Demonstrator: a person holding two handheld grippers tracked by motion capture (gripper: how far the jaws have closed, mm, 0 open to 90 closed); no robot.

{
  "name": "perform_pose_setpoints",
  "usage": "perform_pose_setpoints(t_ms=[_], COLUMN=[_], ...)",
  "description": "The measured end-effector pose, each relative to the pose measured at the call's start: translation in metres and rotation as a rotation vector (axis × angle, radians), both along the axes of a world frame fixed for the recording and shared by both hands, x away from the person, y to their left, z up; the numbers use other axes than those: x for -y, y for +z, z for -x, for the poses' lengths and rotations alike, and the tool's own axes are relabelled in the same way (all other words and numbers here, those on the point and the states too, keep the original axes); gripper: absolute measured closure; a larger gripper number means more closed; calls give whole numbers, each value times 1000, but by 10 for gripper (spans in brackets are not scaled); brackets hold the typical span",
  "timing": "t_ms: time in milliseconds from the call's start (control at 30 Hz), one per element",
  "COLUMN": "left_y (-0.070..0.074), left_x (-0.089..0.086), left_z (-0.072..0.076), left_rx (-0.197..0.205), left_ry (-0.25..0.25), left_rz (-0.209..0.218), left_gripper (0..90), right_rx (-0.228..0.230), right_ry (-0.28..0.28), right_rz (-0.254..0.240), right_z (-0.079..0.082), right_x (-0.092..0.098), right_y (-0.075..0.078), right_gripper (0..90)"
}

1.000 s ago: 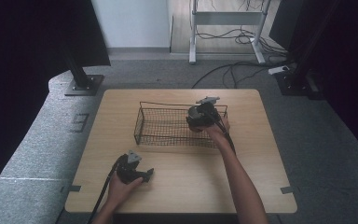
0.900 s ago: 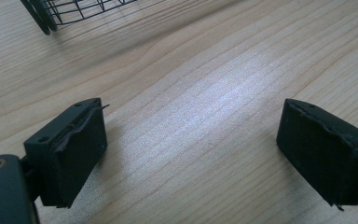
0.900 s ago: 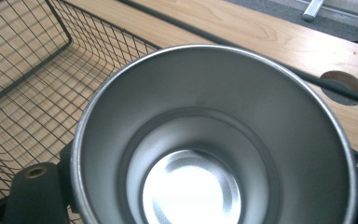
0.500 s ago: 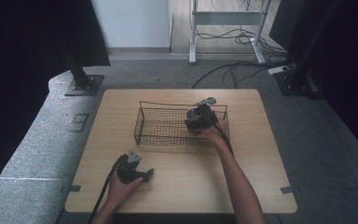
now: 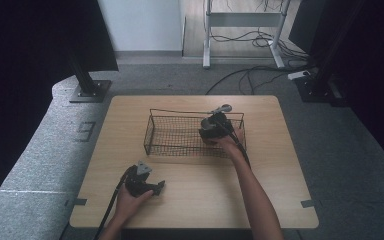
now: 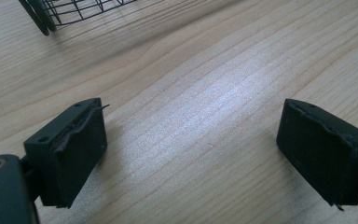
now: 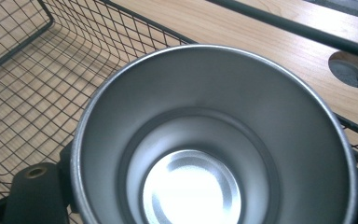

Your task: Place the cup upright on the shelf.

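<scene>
Grey carpet all around, cables (image 5: pixel 250 75) trailing across the floor at twelve o'clock, and in the middle sits the pale wooden bench (image 5: pixel 280 165). On it, toward the far side, stands a black wire basket (image 5: pixel 175 136), long and shallow, its mesh floor bare over the left and middle stretch. Over at the basket's three o'clock end the right claw (image 5: pixel 214 125) is down inside the wire walls, the person's right hand (image 5: pixel 226 143) behind it and the forearm running back to six o'clock. And look at the right gripper view: a metal cup (image 7: pixel 214 140) sits between the jaws, mouth toward the camera, shiny round bottom gleaming, nothing inside it. The jaws stand on either side of the cup, pinching it, with the basket's mesh (image 7: pixel 37 70) spreading off at nine o'clock and the rim wire crossing behind at one o'clock. Whether the cup touches the mesh floor, I cannot tell. From the high view something rounded and silvery (image 5: pixel 224 108) pokes up at the basket's far rim just beyond the claw. Down at seven o'clock on the bench, well apart from the basket, the left claw (image 5: pixel 152 189) rests low in the left hand (image 5: pixel 130 200), its jaws spread wide over bare wood with nothing between them, and a corner of the basket shows at eleven o'clock in the left gripper view.
</scene>
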State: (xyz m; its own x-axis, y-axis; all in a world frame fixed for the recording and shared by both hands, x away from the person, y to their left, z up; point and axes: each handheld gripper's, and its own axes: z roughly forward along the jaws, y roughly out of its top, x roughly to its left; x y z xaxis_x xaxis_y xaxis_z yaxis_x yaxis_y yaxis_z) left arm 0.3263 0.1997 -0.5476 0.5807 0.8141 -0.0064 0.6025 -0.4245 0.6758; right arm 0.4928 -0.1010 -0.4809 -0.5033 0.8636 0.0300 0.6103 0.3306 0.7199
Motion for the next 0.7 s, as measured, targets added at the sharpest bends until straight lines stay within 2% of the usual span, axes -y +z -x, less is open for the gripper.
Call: perform_pose_setpoints(t_ms=[233,600,700], left_y=[0,0,0], left_x=[0,0,0], left_z=[0,0,0], left_rx=[-1,-1,-1], left_ry=[-1,-3,-3], left_rz=[0,0,0], left_gripper=[83,83,83], right_rx=[-9,-80,-88], right_ry=[7,17,23], right_rz=[27,66,69], right_z=[-1,-9,-10], right_x=[-2,-2,-3], right_y=[-1,-5,-6], right_gripper=[180,180,180])
